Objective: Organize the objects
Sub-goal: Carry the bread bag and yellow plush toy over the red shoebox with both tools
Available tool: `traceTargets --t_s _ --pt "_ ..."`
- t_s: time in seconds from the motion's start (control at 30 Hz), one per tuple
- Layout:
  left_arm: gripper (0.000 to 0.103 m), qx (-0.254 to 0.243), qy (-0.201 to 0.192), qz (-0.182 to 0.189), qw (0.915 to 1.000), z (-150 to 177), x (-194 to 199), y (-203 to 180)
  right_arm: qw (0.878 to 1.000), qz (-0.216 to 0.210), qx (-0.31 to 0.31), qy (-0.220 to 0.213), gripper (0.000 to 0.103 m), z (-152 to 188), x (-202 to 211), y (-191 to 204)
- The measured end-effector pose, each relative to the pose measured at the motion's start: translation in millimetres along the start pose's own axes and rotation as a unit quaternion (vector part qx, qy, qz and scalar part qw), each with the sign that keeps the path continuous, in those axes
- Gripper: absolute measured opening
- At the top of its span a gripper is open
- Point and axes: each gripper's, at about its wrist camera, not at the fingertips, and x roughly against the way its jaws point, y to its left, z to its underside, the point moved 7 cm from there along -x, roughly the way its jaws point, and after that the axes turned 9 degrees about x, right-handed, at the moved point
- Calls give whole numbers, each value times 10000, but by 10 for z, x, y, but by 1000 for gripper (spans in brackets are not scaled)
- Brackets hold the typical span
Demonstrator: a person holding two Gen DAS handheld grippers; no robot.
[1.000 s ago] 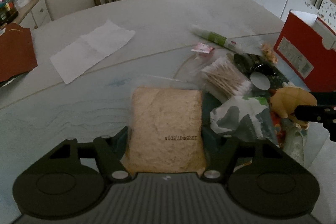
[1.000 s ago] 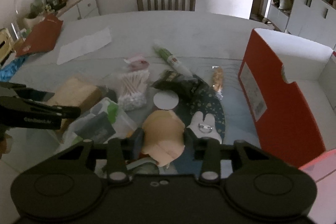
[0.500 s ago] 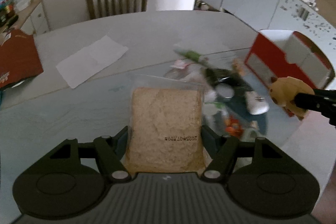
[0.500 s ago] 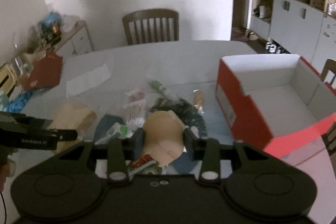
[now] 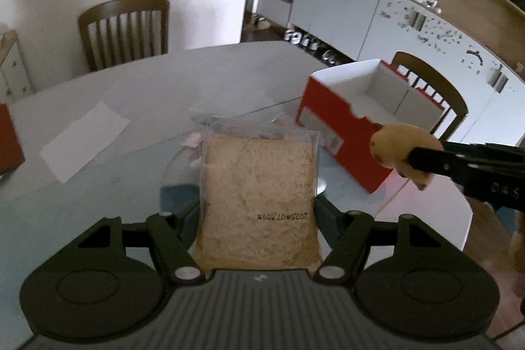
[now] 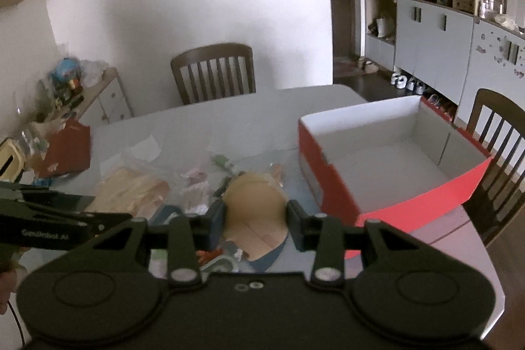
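My left gripper (image 5: pixel 257 212) is shut on a clear bag of brown bread (image 5: pixel 259 189), held up above the table with the bag's top edge pointing away. My right gripper (image 6: pixel 257 214) is shut on a tan plush toy (image 6: pixel 256 209); in the left wrist view the same plush toy (image 5: pixel 398 150) hangs at the tip of the right gripper (image 5: pixel 413 161) just in front of the red box (image 5: pixel 347 123). The red box (image 6: pixel 387 159), white and bare inside, stands open on the table to the right of both grippers.
A heap of small packets (image 6: pixel 200 182) lies on a glass turntable (image 5: pixel 170 179) below the grippers. A white paper (image 5: pixel 85 140) lies at the left. Wooden chairs stand at the far side (image 6: pixel 213 74) and behind the box (image 6: pixel 498 140). The table edge (image 6: pixel 482 255) runs close at the right.
Both grippers have risen off the heap with their loads and swung right; the red box now shows its open inside, and the plush toy has come up near the box's front wall.
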Motion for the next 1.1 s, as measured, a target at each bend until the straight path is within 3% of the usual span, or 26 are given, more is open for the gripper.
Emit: traceTargets --t_s 0.2,0.57,0.73,1.1 --pt "70 -136 -63 134 9998 -187 -196 -451 9999 -1 -86 -66 40 -120 -53 -460" --pt "70 -268 22 328 9991 -602 -921 -1555 9999 21 113 52 40 -261 -338 -1546" --pt "70 -410 47 209 9989 -758 -1274 -1927 9992 80 320 226 40 -269 -589 -1943" --pt "70 -509 592 -111 9969 -885 -2172 -2322 9960 -49 592 672 39 -124 -1178 -2344"
